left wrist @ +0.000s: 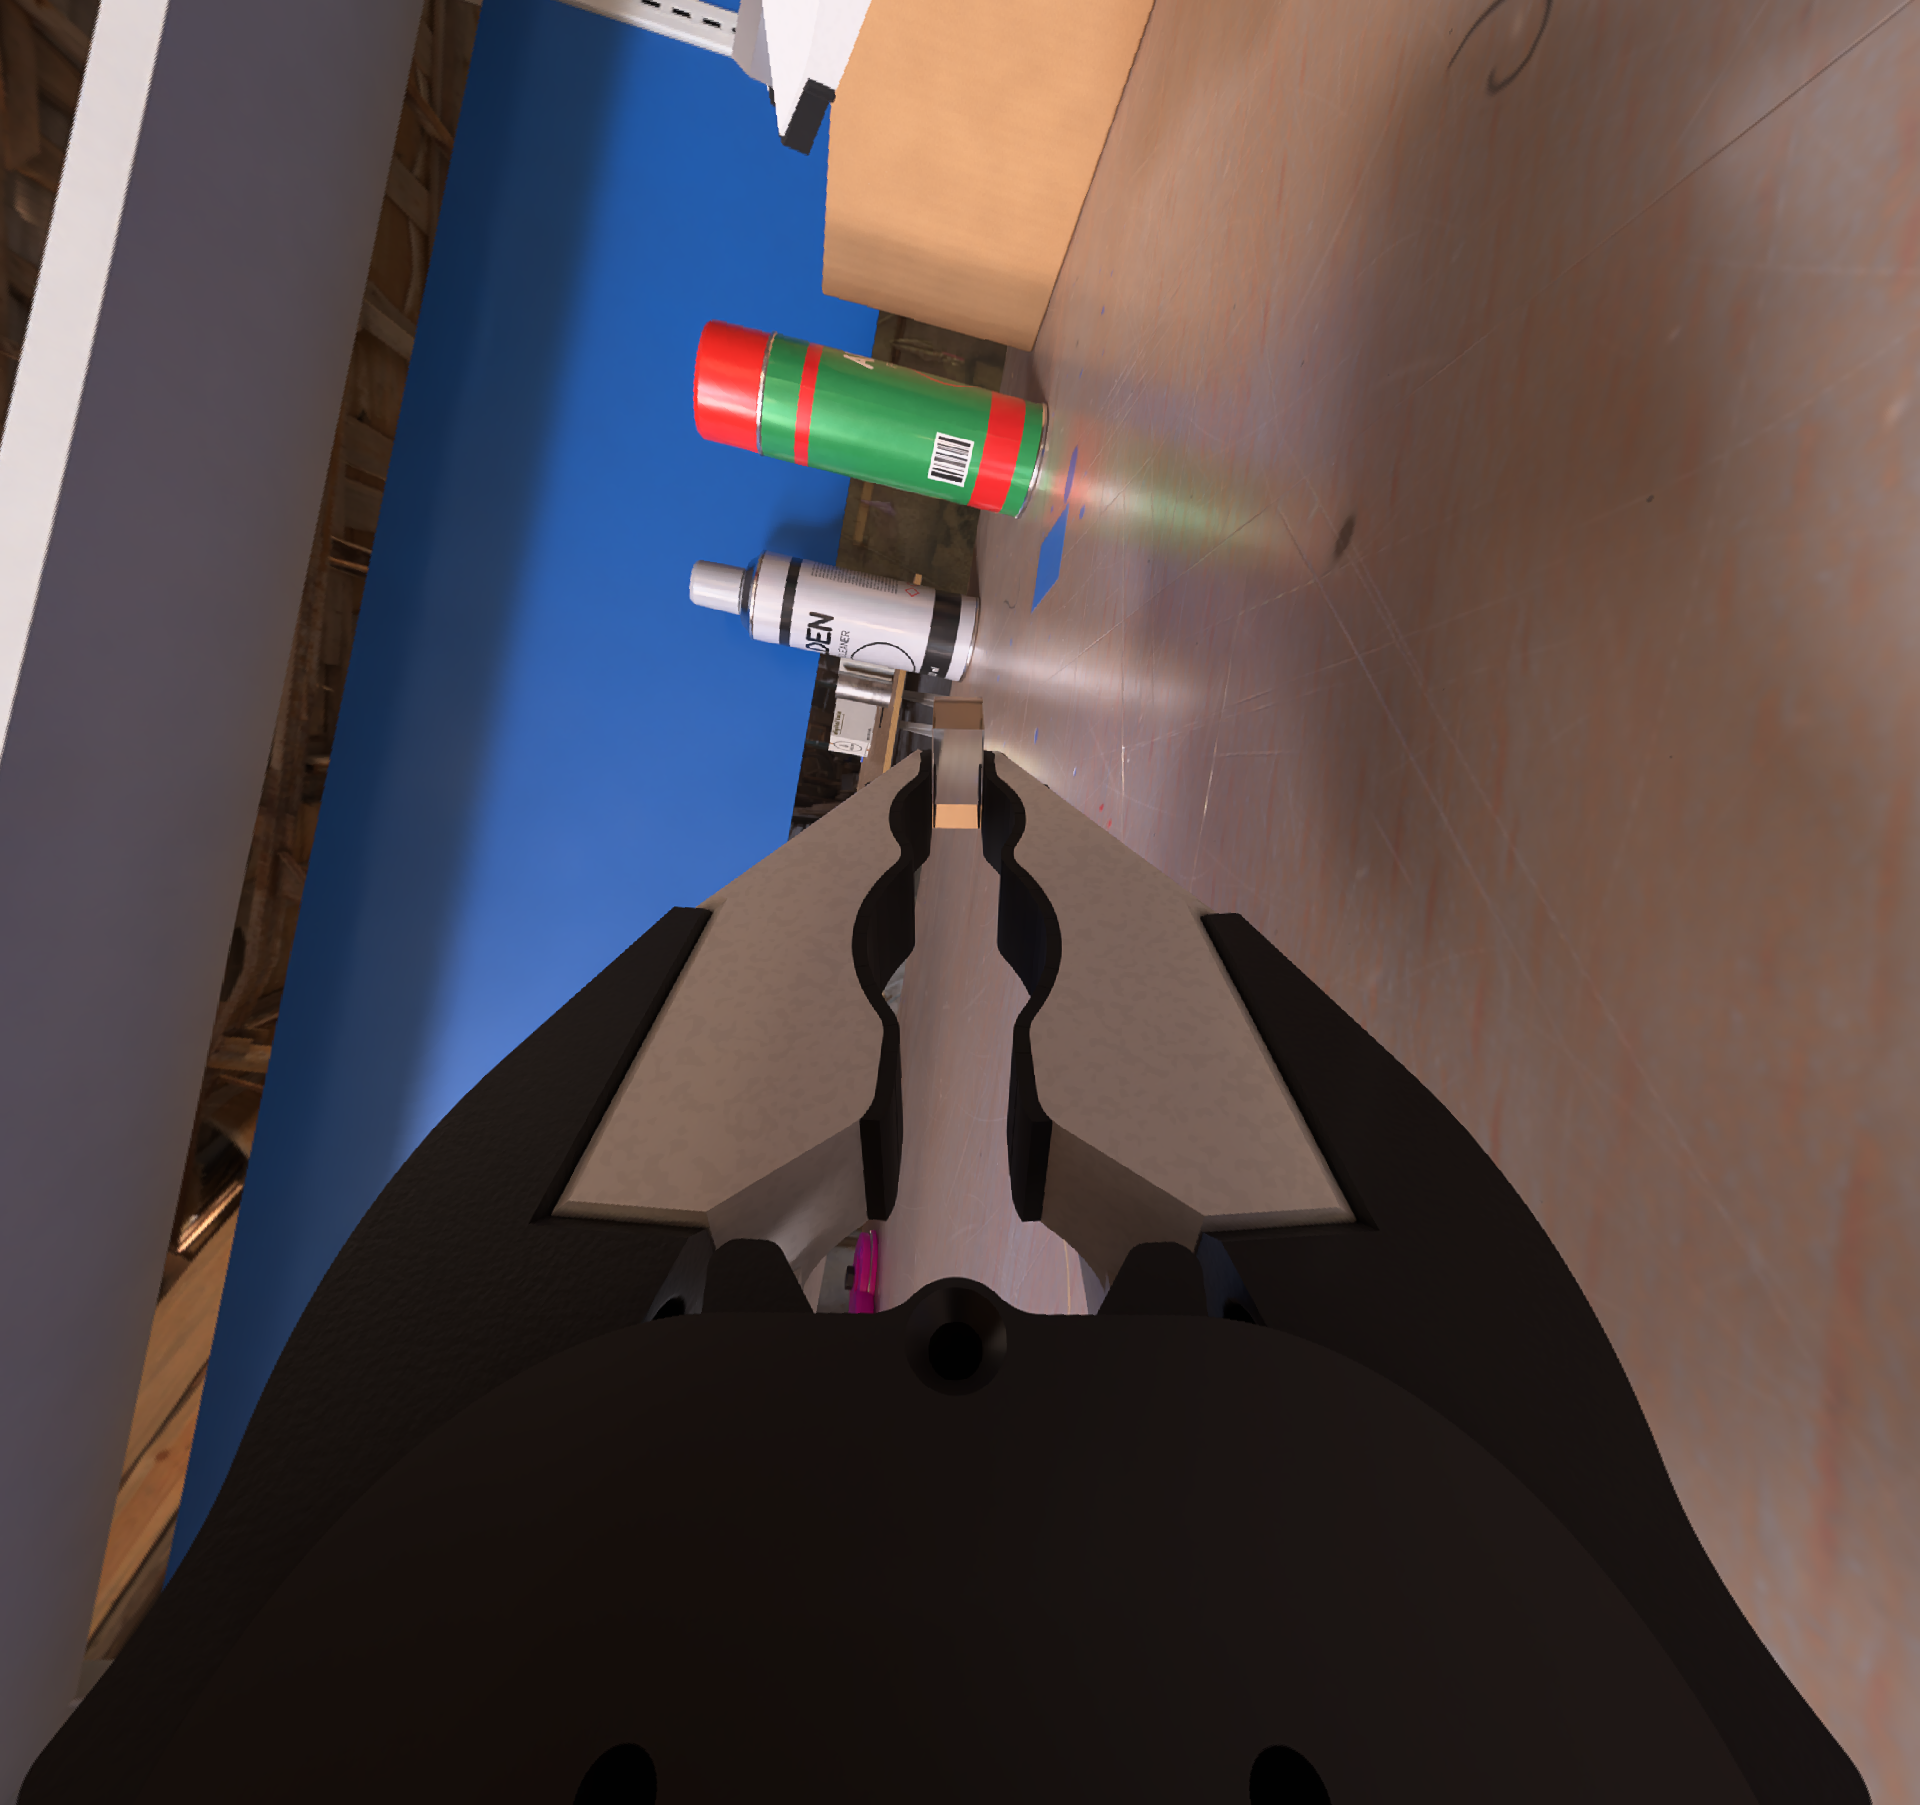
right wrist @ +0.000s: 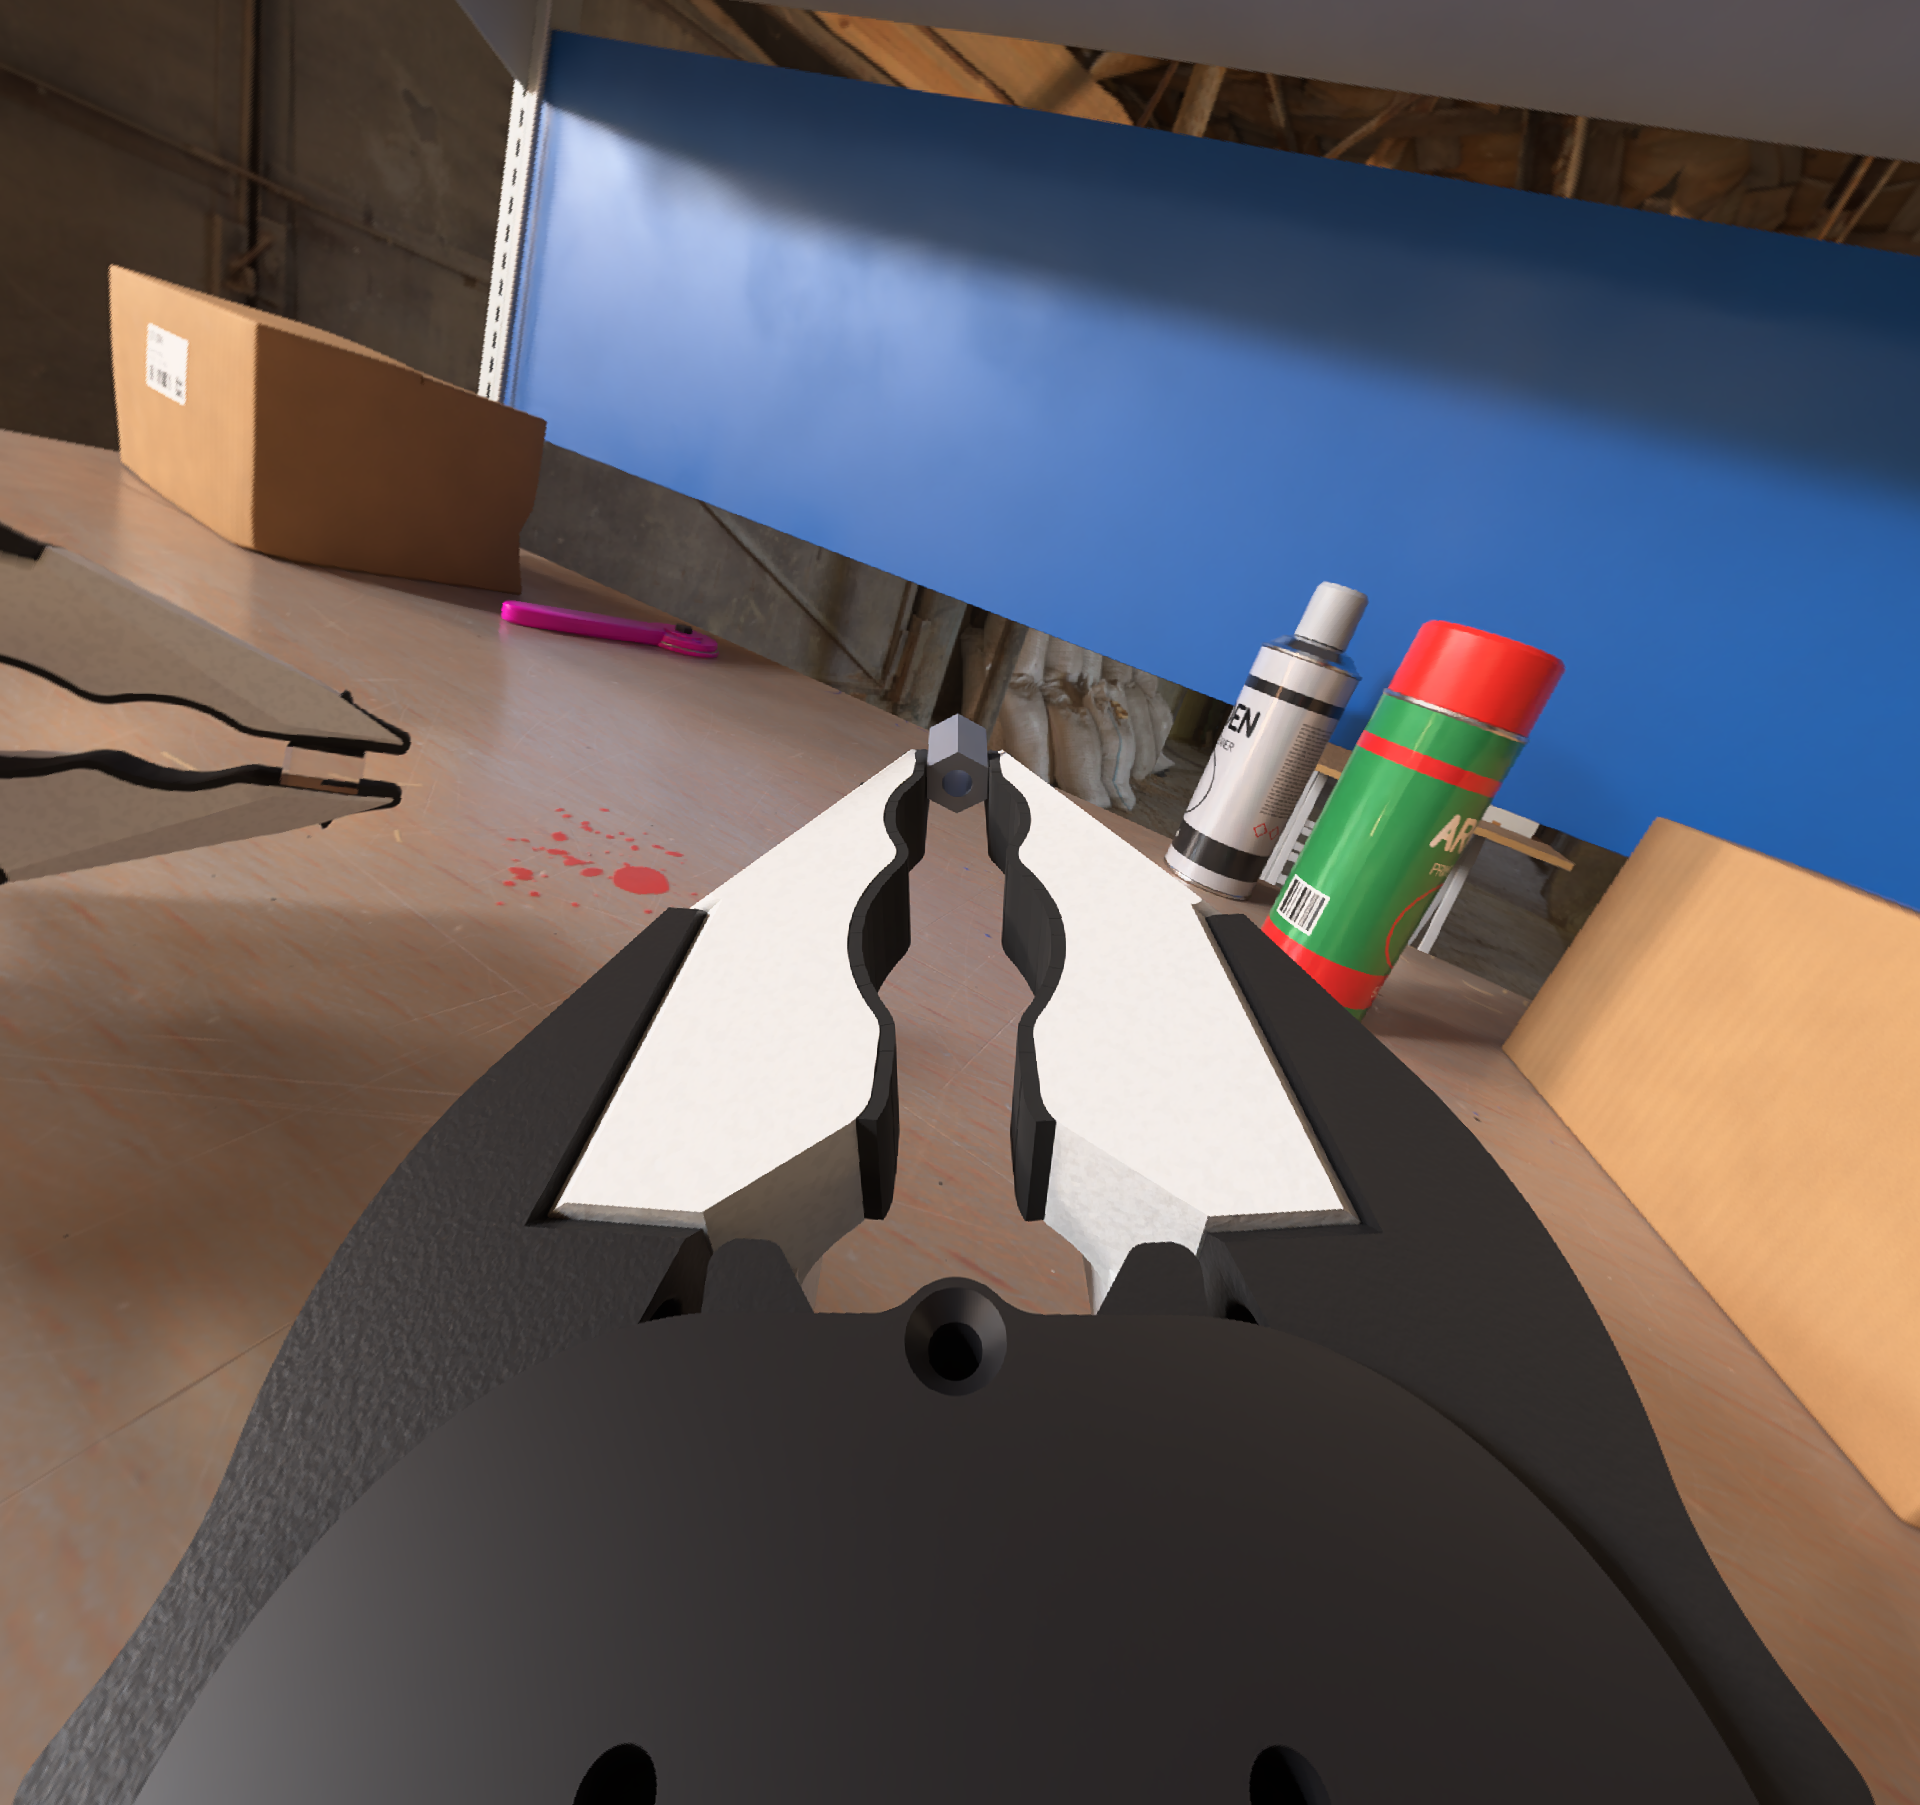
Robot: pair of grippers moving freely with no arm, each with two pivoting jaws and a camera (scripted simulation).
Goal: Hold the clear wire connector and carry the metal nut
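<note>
Left wrist view: the camera is rolled sideways, so the wooden table [left wrist: 1507, 820] fills the right of the frame. The left gripper [left wrist: 956, 789] has its fingers drawn nearly together on the clear wire connector [left wrist: 957, 768], a small see-through block with tan ends that is pinched at the fingertips and projects slightly beyond them. Past the tips stand a white spray can [left wrist: 852, 617] and a green spray can [left wrist: 883, 420] with a red cap, side by side on the table, and beyond them a cardboard box [left wrist: 966, 155]. A blue panel [left wrist: 582, 612] lies behind the cans. Right wrist view: the right gripper [right wrist: 956, 784] is closed to a narrow gap on the metal nut [right wrist: 955, 776], a grey hexagonal piece clamped between the fingertips and raised clear of the table [right wrist: 312, 1028], its bore facing the camera. The left gripper [right wrist: 353, 763] appears at the left edge, turned on its side, with the connector [right wrist: 322, 785] seen as a thin strip between its tips; the two grippers are apart. Red paint spots [right wrist: 613, 867] mark the table between them. A pink cutter [right wrist: 608, 628] lies farther back, near a cardboard box [right wrist: 332, 446] that bears a white label. The two spray cans [right wrist: 1413, 820] stand at the right, next to a second box [right wrist: 1745, 1080].
</note>
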